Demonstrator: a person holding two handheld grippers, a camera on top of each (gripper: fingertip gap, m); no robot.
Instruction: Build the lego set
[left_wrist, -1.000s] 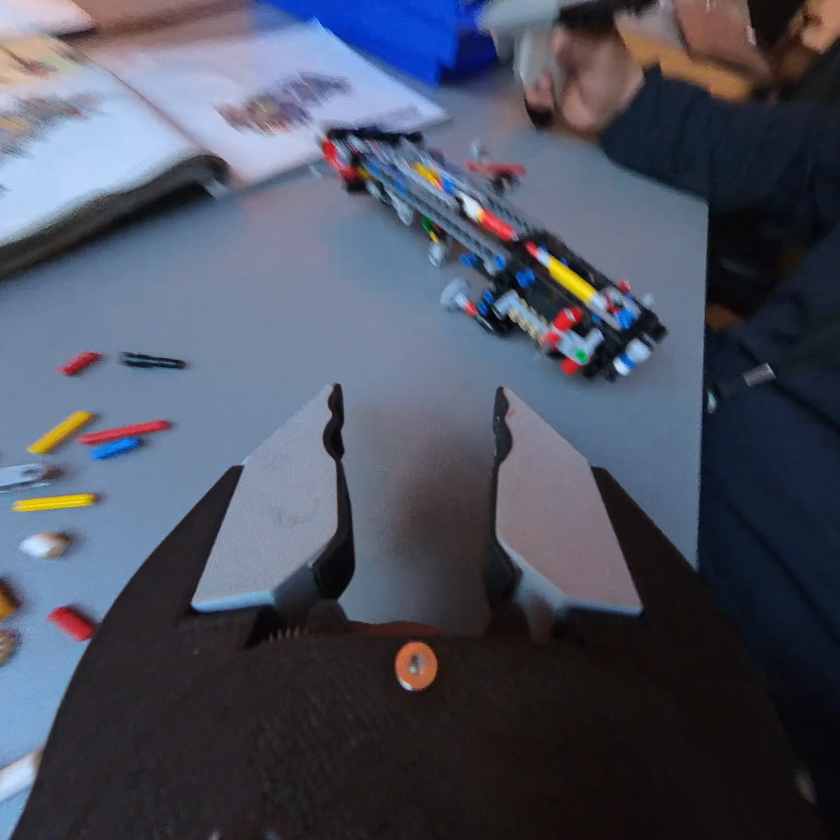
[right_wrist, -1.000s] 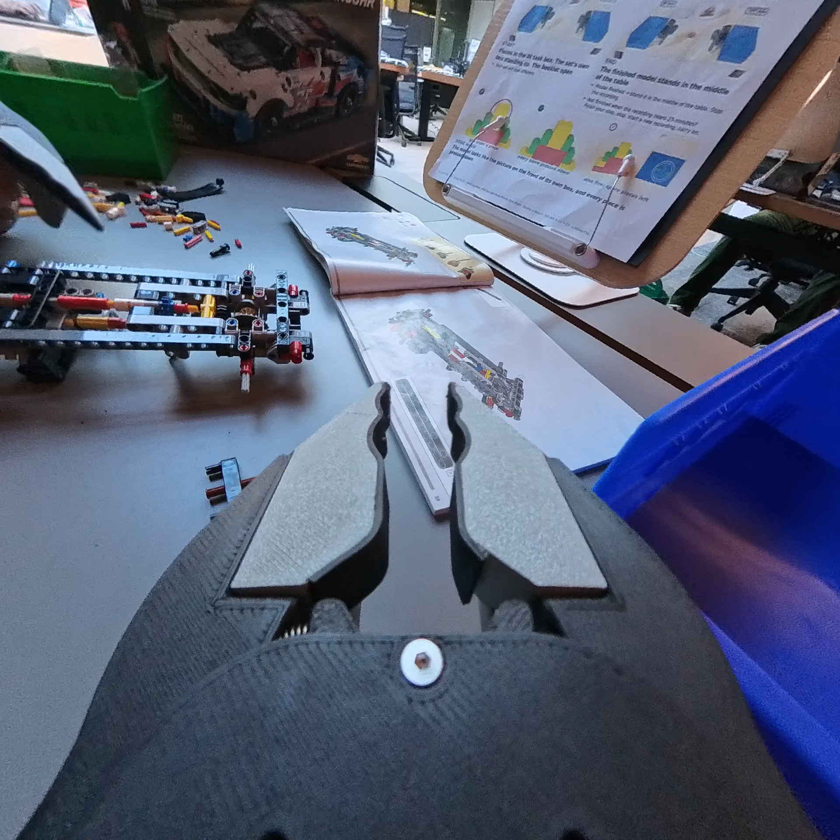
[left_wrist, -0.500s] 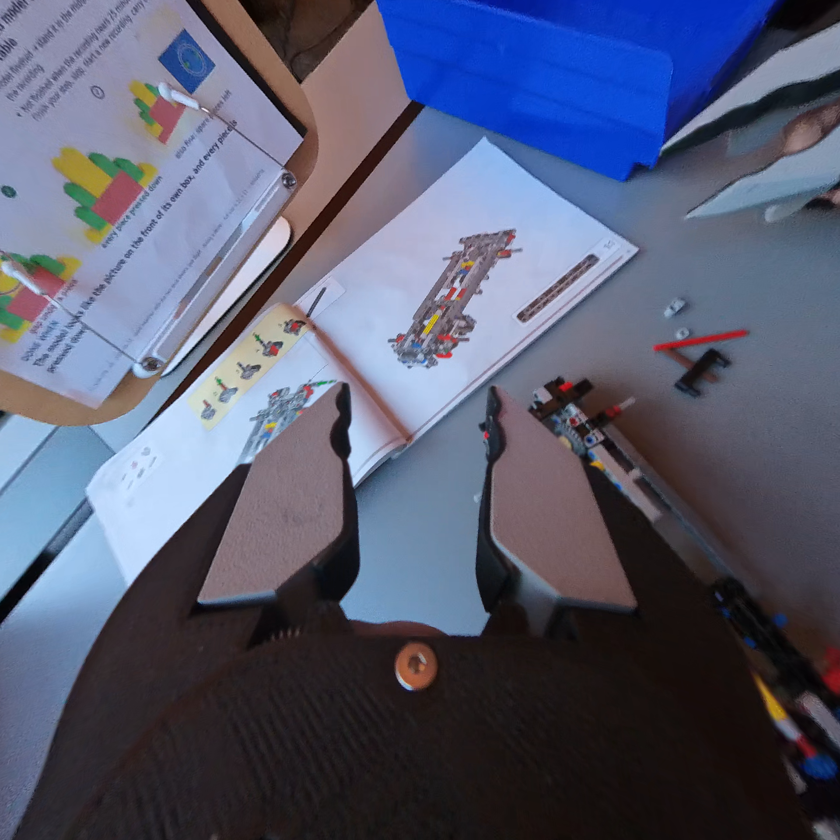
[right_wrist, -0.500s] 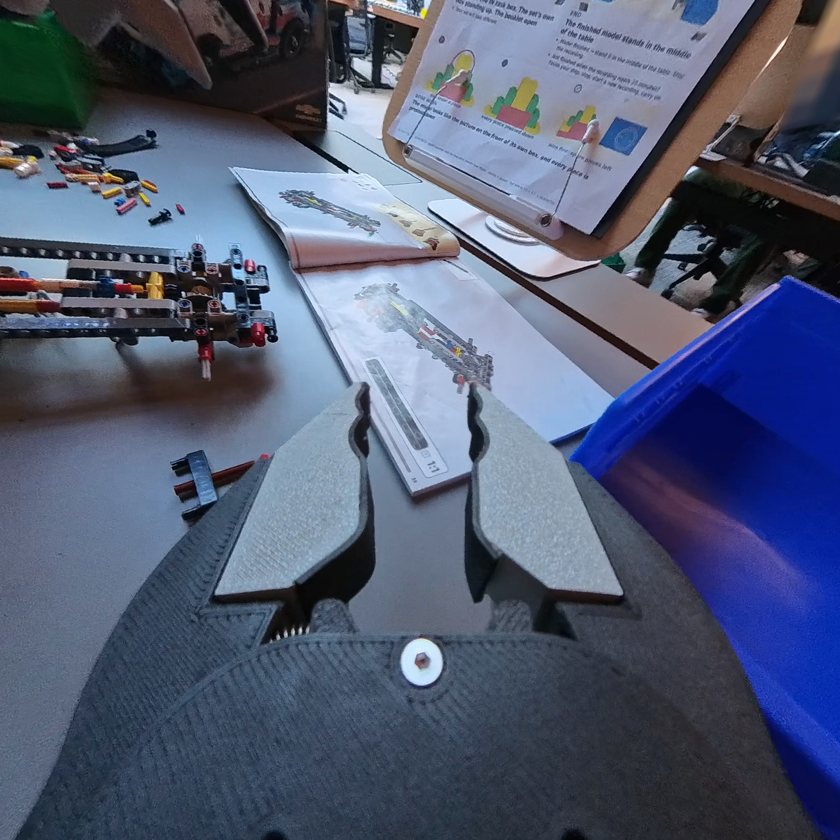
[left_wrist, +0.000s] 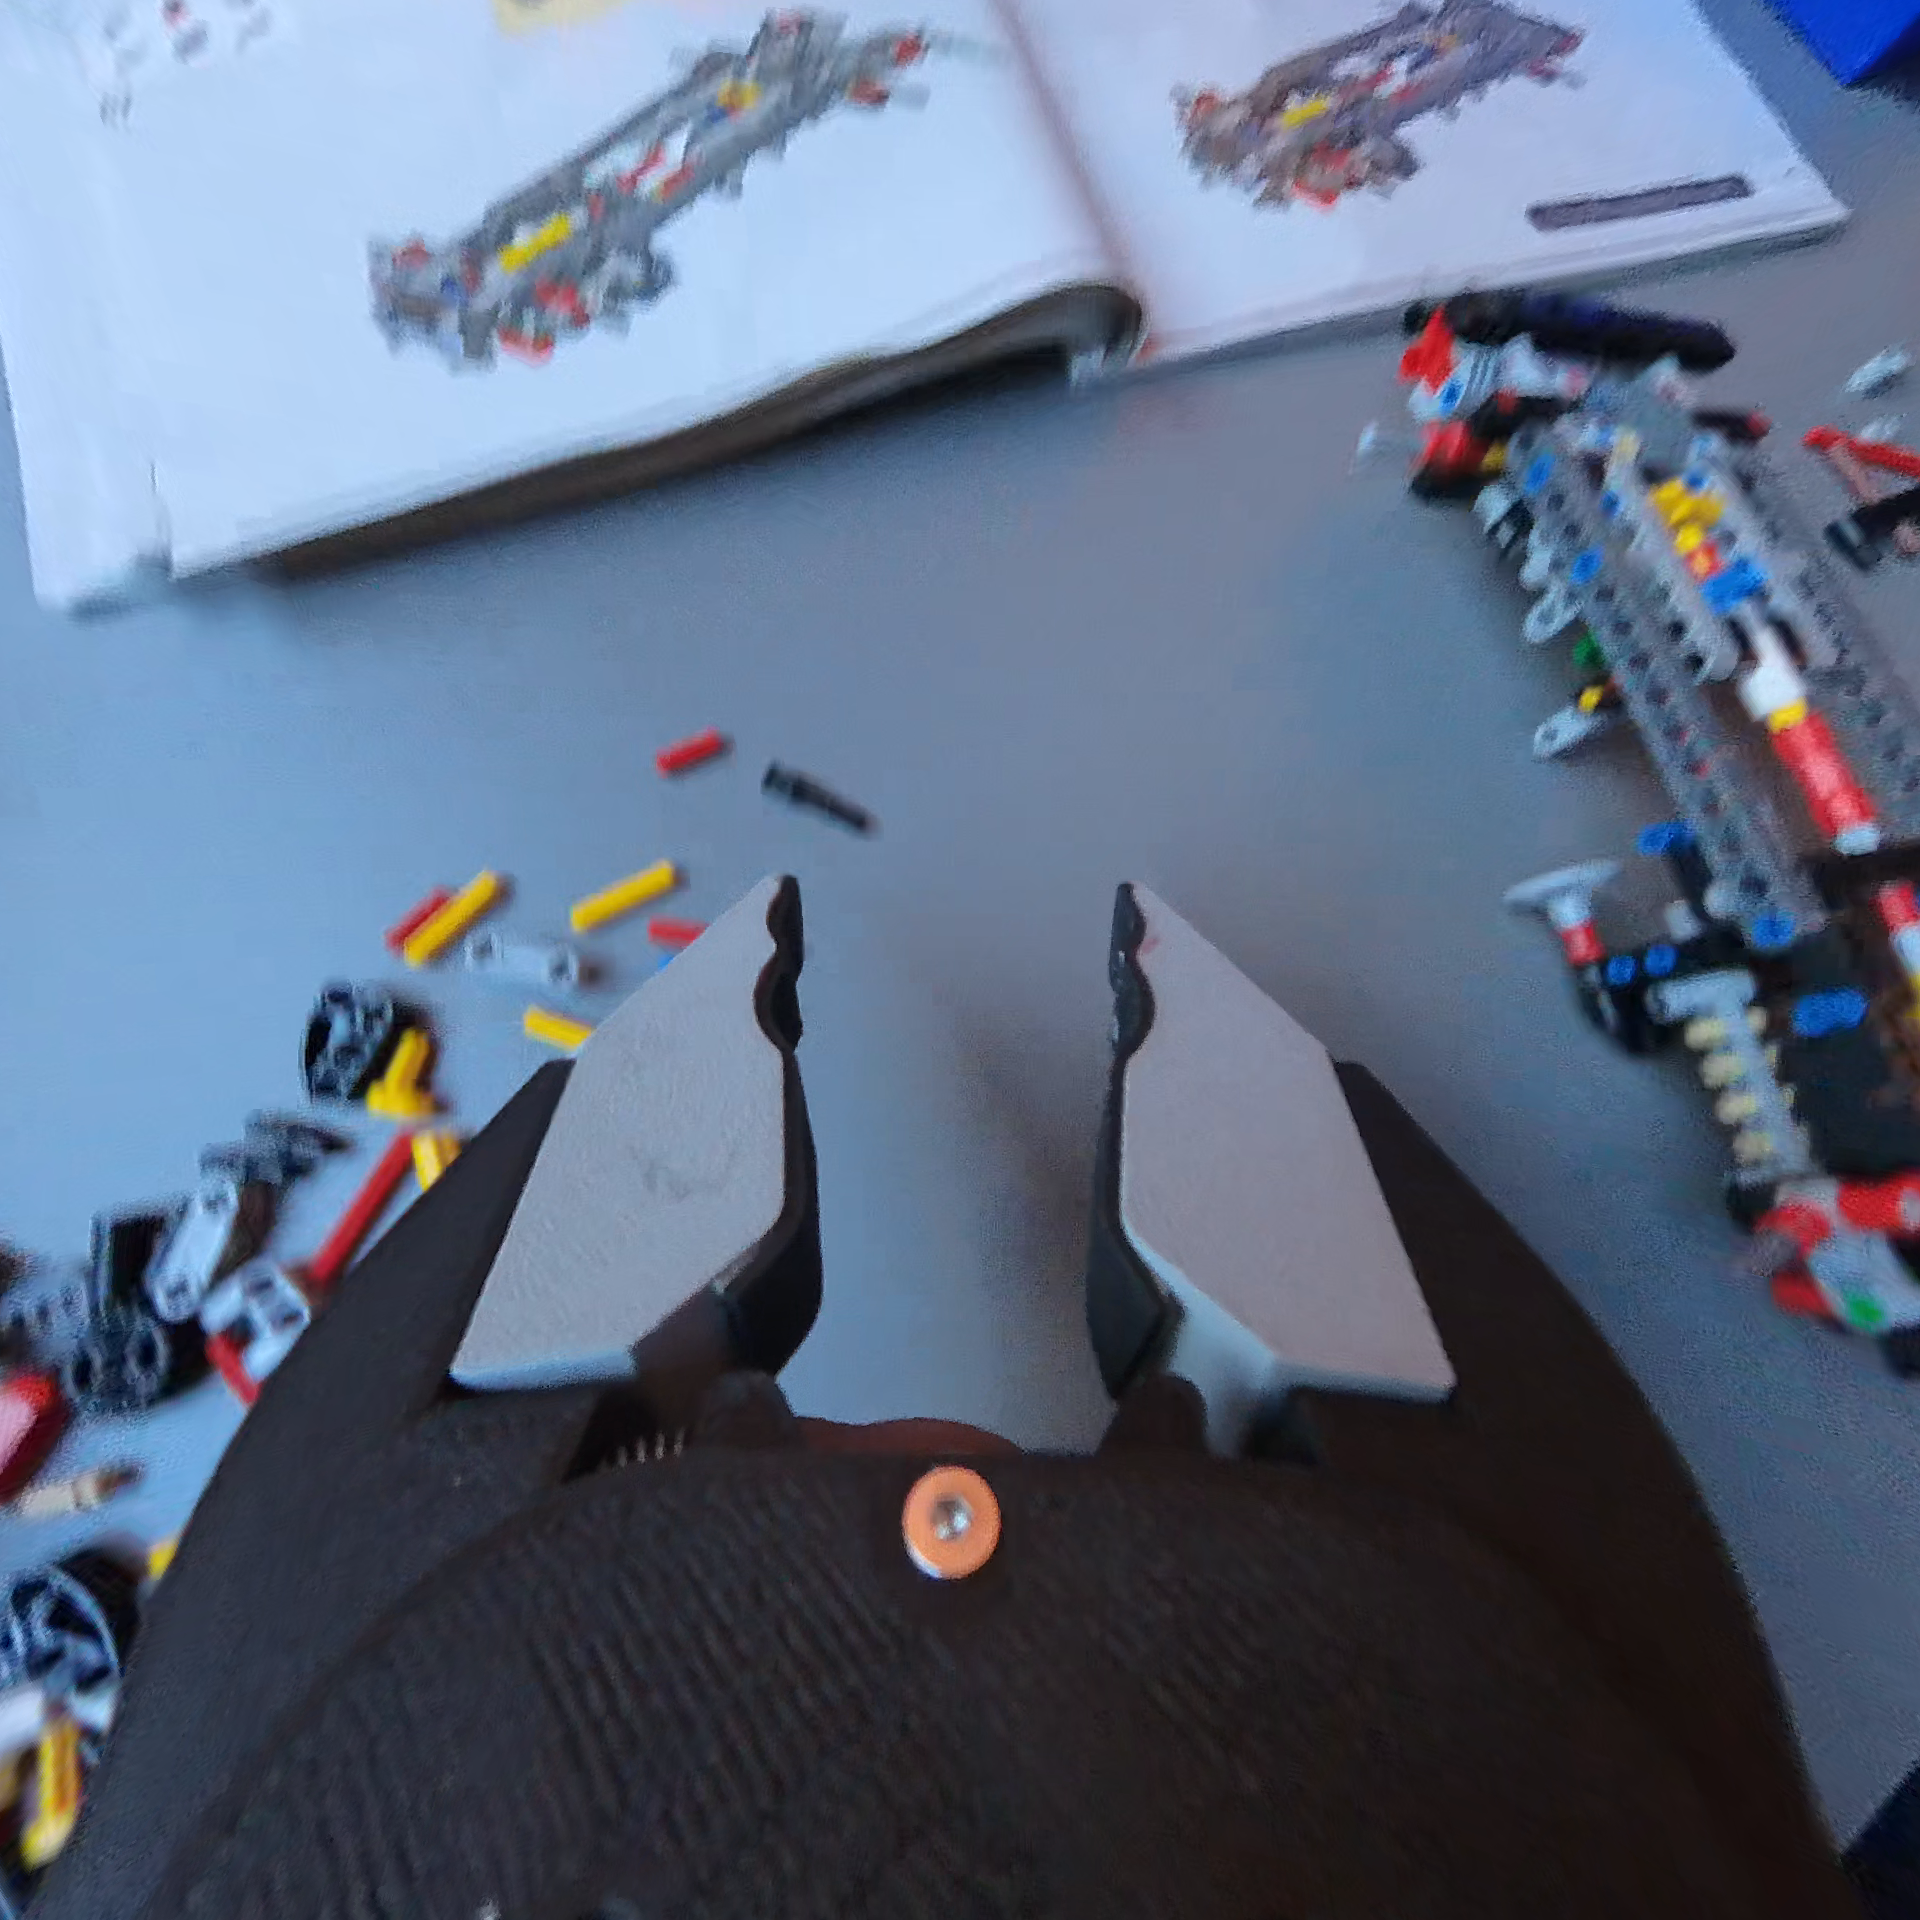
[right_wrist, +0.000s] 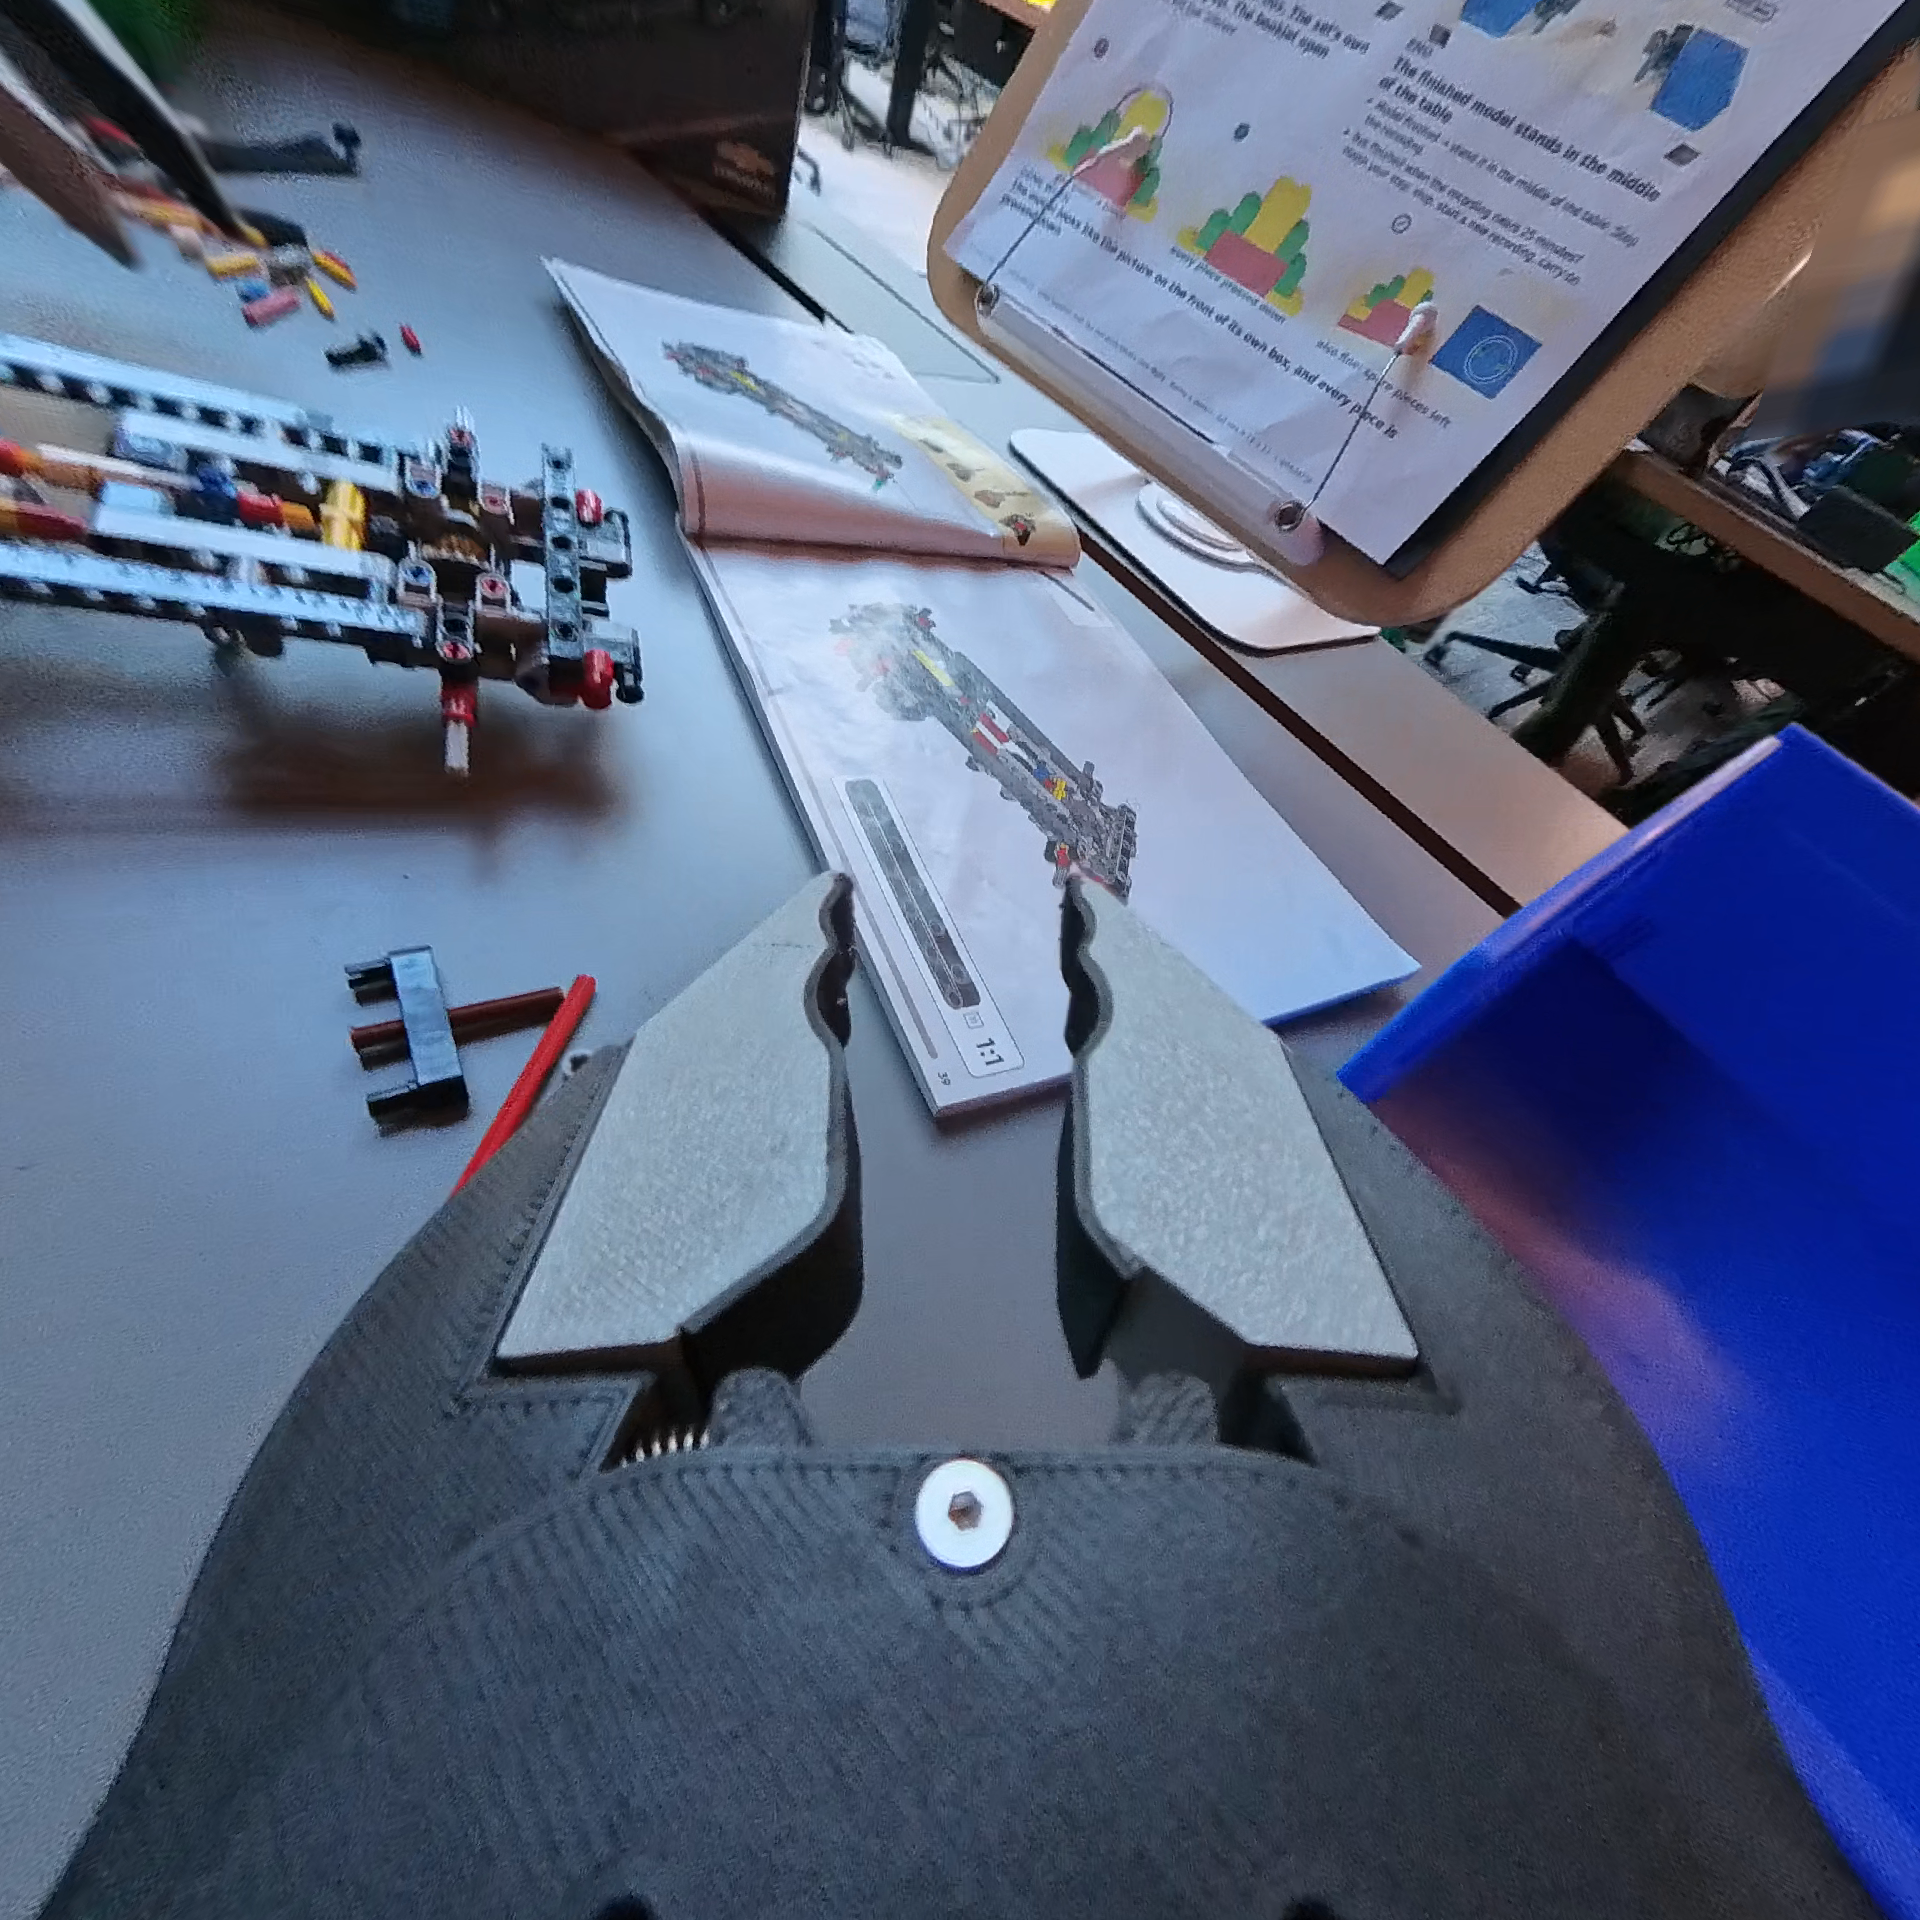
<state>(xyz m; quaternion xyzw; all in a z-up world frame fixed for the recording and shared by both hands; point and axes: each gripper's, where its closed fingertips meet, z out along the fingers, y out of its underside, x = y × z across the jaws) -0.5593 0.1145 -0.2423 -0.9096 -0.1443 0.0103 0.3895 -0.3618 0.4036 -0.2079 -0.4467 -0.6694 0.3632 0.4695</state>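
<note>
Jaws of the left gripper (left_wrist: 956, 904) are standing wide apart with only bare grey table (left_wrist: 1039, 644) showing between them, nothing in the grasp. Ahead of its fingertips and slightly to the left, a short red pin (left_wrist: 690, 750) and a black pin (left_wrist: 816, 798) are lying near each other without touching. To the left of its left finger (left_wrist: 665, 1122), loose pieces (left_wrist: 447, 997) are lying scattered: yellow and red rods, a pale connector, black bits; the blur is making the smaller ones hard to tell apart. Off to its right, a long brick model (left_wrist: 1704, 748) in grey, black, red, blue and yellow is lying on the table. Farther ahead, an open instruction booklet (left_wrist: 727, 239) is lying flat.

The right gripper (right_wrist: 956, 914) is hanging open too, its pads holding nothing; the near corner of the booklet (right_wrist: 997, 831) is showing through the gap beyond its tips. Just left of its left finger (right_wrist: 717, 1132), a thin red rod (right_wrist: 540, 1060) is lying beside a black bracket piece (right_wrist: 416, 1029) with a dark axle through it. Farther ahead on the left, the end of the model (right_wrist: 416, 561) is resting on the table. Close on its right, a blue bin (right_wrist: 1714, 1143) is standing, and ahead to the right a wooden stand carrying a printed sheet (right_wrist: 1403, 208) is leaning back.
</note>
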